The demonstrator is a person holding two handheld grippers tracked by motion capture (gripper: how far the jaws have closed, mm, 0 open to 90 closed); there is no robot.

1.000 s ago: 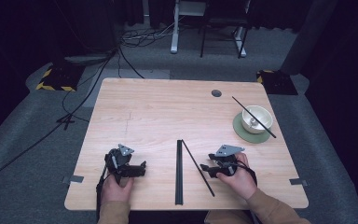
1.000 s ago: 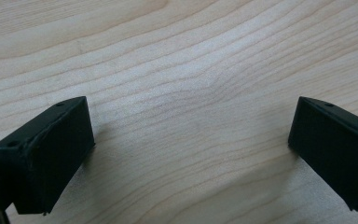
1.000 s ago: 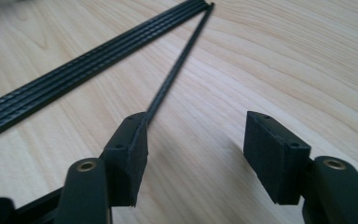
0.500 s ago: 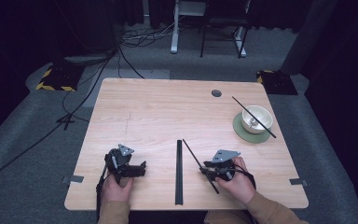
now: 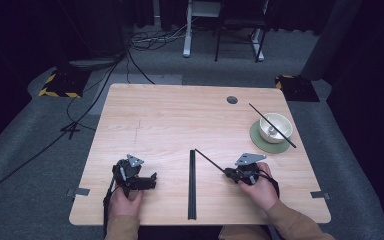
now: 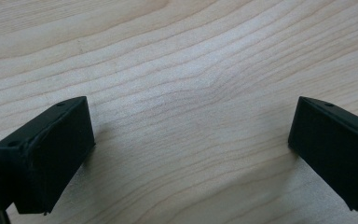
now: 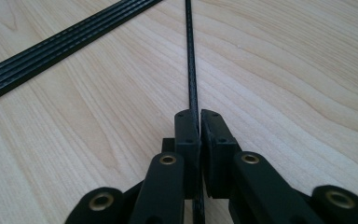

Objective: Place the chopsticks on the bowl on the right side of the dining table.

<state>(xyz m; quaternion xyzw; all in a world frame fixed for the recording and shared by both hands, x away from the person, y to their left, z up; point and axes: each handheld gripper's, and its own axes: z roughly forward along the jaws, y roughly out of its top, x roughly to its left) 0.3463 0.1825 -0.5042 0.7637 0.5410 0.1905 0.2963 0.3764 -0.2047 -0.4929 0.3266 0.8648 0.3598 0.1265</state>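
Right gripper view: right gripper (image 7: 199,122) pinches one rod (image 7: 190,70), now lifted off and swung clear of the strip (image 5: 192,185), ready to carry. Left gripper (image 5: 152,179) rests spread, empty. Farther off, a bowl (image 5: 275,127) bears another rod (image 5: 272,125).

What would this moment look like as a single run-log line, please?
left gripper: open, resting on table | right gripper: shut on thin black rod | flat black strip: untouched

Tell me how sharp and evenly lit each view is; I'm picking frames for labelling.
High view: soft, table bright against dark surroundings. Left gripper view: wood grain crisp, soft shadows beside the left gripper. Right gripper view: right gripper sharp, thin black rod and grooved strip blur with distance.
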